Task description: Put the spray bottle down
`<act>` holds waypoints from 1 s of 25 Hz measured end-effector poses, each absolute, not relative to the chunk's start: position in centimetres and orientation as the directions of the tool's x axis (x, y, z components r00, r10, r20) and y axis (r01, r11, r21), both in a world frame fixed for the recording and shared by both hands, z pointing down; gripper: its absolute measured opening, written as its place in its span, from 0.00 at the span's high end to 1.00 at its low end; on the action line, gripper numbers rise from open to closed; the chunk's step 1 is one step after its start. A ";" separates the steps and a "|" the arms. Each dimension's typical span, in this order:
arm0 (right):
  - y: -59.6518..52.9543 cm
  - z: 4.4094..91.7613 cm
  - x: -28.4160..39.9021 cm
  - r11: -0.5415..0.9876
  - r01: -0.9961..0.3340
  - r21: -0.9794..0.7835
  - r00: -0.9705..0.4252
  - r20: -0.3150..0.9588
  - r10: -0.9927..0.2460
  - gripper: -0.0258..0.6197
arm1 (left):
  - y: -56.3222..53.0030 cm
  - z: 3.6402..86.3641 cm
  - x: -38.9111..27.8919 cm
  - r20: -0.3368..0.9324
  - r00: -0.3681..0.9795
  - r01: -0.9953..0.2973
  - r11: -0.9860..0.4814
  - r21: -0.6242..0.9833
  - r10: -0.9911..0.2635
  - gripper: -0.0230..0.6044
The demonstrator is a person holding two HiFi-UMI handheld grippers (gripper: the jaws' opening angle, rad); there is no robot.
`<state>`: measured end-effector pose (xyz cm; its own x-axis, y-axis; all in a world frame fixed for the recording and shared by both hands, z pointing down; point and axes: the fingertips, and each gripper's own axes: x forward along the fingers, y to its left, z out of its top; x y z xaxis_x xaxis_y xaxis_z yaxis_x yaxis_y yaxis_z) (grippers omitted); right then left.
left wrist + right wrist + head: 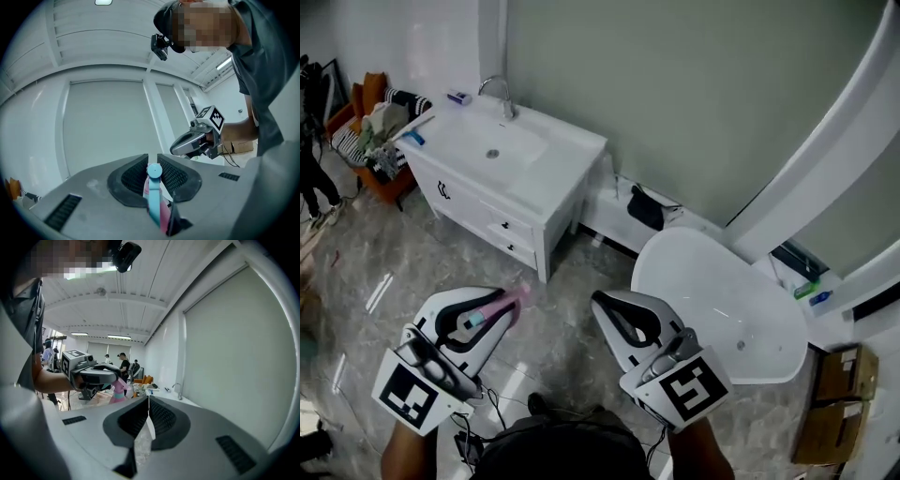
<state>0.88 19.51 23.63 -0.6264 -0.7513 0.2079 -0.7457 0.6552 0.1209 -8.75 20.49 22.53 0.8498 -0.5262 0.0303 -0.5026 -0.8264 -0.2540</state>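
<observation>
Left claw is pinching the pink spray bottle, held above the floor. Most of its body is buried between the pads; only the blue nozzle and a pink sliver show. Right claw, at three o'clock of it, is pressed together on nothing.

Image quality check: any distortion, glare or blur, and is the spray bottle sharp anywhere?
Head view: mild wide-angle bending, glare streaks on the floor, spray bottle slightly soft. Left gripper view: heavy fisheye, dark corners, bottle in the left gripper close to the lens, its pink body blurred. Right gripper view: same fisheye, bottle small but recognisable.
</observation>
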 end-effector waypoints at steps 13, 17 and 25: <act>14.8 24.8 4.3 0.689 -0.716 0.111 -0.654 0.239 -0.718 0.95 | 15.4 22.7 -5.4 0.037 0.831 -0.533 -0.813 -0.235 -0.556 0.87; 12.9 23.7 6.8 0.707 -0.699 0.109 -0.678 0.211 -0.704 0.95 | 13.8 22.3 -2.8 0.047 0.808 -0.561 -0.791 -0.245 -0.587 0.87; 10.9 23.7 11.0 0.750 -0.653 0.107 -0.722 0.210 -0.659 0.95 | 12.7 22.1 1.4 0.059 0.769 -0.605 -0.755 -0.254 -0.637 0.87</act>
<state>10.97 10.93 23.66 -0.7219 -0.6592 0.2104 -0.6532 0.7496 0.1070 1.40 12.72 22.14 0.7689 -0.6366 0.0595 -0.6051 -0.7545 -0.2542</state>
